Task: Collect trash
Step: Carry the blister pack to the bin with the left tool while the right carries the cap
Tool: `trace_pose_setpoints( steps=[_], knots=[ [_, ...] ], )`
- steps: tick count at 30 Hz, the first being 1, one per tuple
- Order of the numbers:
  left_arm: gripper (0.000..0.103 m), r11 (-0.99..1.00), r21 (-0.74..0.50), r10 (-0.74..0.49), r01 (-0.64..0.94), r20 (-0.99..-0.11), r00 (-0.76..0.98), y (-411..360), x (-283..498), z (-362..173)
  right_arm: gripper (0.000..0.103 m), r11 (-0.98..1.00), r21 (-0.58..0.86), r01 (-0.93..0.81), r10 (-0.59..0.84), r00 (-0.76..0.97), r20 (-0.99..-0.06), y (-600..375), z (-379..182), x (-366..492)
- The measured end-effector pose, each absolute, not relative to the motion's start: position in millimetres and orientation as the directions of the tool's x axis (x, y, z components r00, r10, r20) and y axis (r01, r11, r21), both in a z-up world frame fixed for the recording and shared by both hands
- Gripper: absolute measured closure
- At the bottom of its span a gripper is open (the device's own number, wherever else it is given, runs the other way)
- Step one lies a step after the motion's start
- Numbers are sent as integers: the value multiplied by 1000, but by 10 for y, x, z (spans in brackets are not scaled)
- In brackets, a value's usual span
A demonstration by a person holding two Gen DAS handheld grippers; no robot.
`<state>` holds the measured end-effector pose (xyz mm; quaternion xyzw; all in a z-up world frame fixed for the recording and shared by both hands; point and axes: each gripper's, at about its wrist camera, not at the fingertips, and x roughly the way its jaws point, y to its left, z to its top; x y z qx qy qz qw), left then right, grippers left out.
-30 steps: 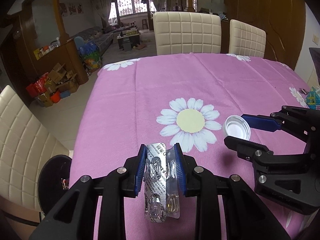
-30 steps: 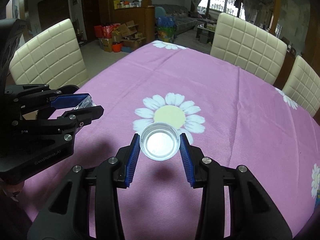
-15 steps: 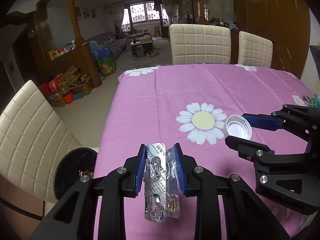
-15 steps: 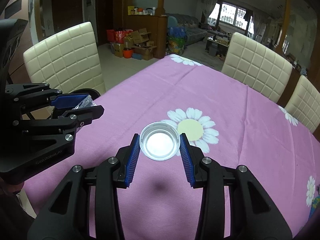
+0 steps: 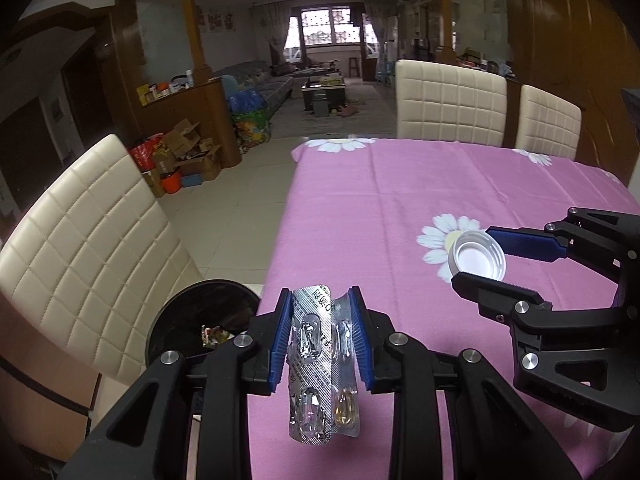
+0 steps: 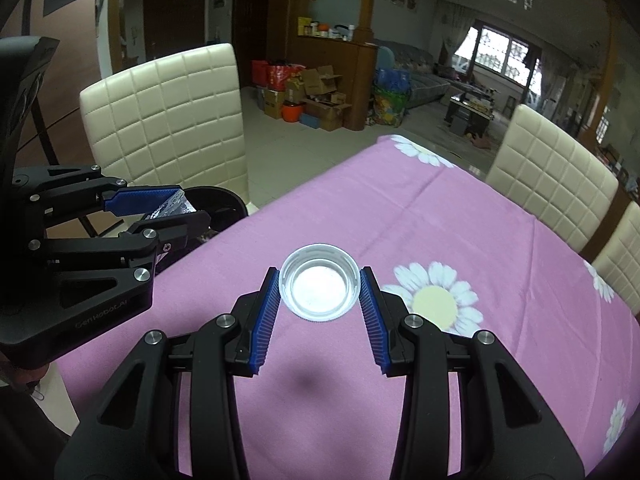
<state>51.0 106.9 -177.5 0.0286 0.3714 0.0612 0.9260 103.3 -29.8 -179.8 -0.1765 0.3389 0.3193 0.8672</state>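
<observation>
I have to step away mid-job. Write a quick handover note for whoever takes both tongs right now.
Left tongs: shut on a bent blister pack, near the table edge.
Right tongs: shut on a white cap, above the pink tablecloth.
Black bin: on the floor beside the table by the cream chair, with some trash already inside.
Left to do: drop both items in the bin.

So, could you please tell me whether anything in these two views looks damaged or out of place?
Yes: the silver foil blister pack clamped in the left gripper is buckled lengthwise, with most pockets burst open. The white plastic cap in the right gripper looks intact, and the round black bin sits beside the table.
</observation>
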Motion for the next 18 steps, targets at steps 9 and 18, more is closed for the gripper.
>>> trace_pose_setpoints(
  steps=[9, 18],
  knots=[
    [75, 977, 95, 204, -193, -693, 691, 1531, 522, -1841, 61, 666, -94, -740, 483, 523, -702, 239, -1797, 1136],
    [74, 944, 86, 284, -319, -705, 649, 2085, 577, -1974, 61, 595, -99, -798, 510, 470, -720, 793, -1884, 1289]
  ],
)
